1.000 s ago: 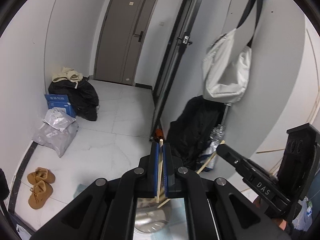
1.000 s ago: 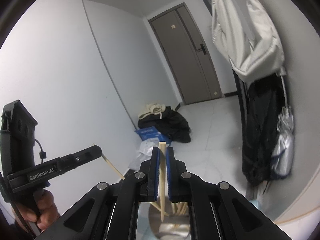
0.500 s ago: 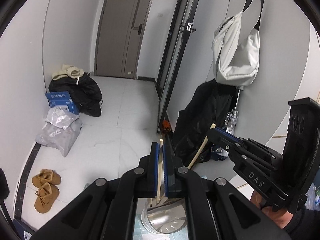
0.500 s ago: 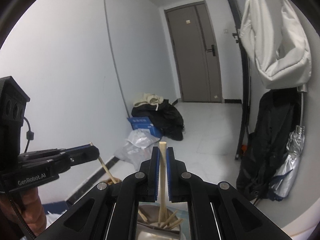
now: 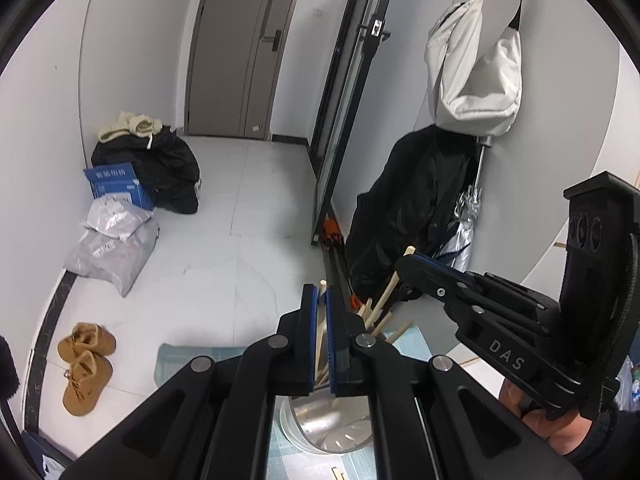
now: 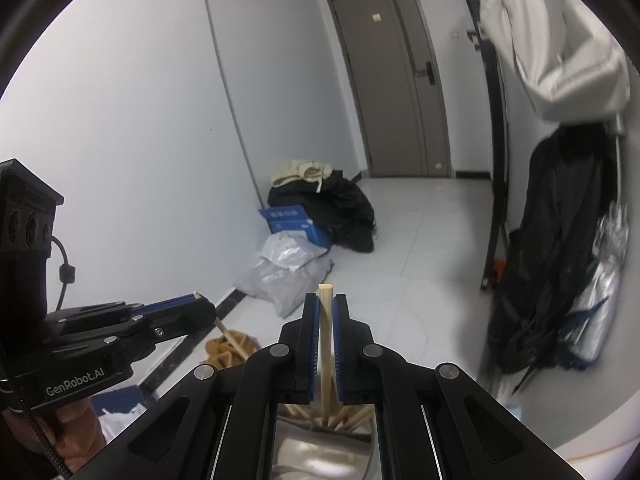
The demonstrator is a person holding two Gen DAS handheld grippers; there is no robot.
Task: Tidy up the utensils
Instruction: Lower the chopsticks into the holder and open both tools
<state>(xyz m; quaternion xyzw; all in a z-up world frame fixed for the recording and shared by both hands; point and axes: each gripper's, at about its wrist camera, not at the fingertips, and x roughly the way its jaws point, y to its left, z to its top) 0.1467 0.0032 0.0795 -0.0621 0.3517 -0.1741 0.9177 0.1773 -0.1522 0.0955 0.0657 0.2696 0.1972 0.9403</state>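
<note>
You're in a pale-tiled hallway w/ a grey door (image 5: 236,44) at the far end, tan boots (image 5: 86,364) on the floor. Your left tool (image 5: 320,304) is pressed together, pinching a thin light wooden chopstick (image 5: 319,336) between its blue pads. Your right tool (image 6: 326,312) is likewise clamped on a second pale wooden chopstick (image 6: 326,344), held near upright. Both sticks hang over the shiny round steel holder (image 5: 320,420) on the light blue checked mat (image 5: 180,360), lower ends among the other chopsticks (image 5: 380,312) already standing in it.
</note>
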